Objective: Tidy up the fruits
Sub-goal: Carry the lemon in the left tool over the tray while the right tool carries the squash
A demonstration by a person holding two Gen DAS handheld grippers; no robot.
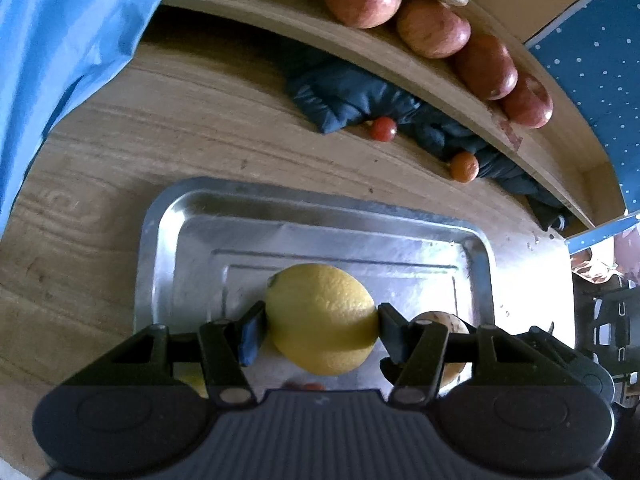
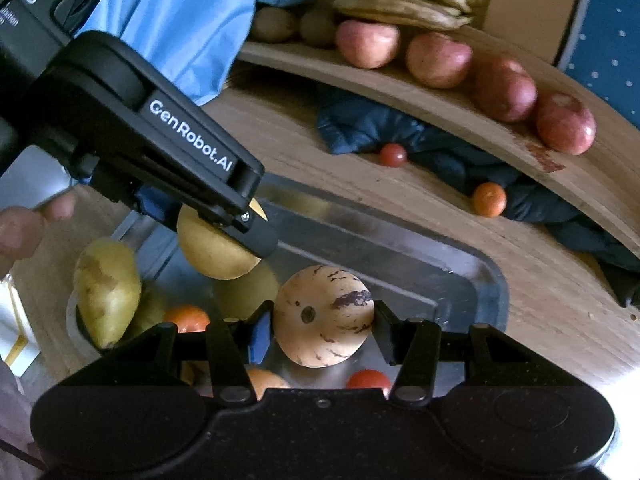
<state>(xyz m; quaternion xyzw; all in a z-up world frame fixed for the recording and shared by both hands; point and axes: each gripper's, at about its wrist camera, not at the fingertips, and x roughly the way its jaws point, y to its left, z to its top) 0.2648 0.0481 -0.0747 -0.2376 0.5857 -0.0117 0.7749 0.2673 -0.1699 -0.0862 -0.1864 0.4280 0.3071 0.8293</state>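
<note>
My left gripper (image 1: 320, 326) is shut on a yellow lemon (image 1: 322, 318) and holds it above a metal tray (image 1: 192, 224). In the right wrist view the left gripper (image 2: 208, 216) shows from the side with the lemon (image 2: 214, 254) in its jaws. My right gripper (image 2: 322, 326) is shut on a round beige fruit with brown streaks (image 2: 324, 316), held over the same tray (image 2: 460, 276). A yellow-green pear (image 2: 106, 292), an orange fruit (image 2: 186, 318) and a red tomato (image 2: 368, 380) lie below.
A curved wooden board (image 2: 460, 120) at the back carries red apples (image 2: 438, 65), bananas (image 2: 408, 0) and kiwis (image 2: 274, 24). A dark blue cloth (image 2: 440, 152) lies under it with a small red fruit (image 2: 393, 155) and an orange one (image 2: 488, 199). Light blue fabric (image 1: 60, 60) hangs at the left.
</note>
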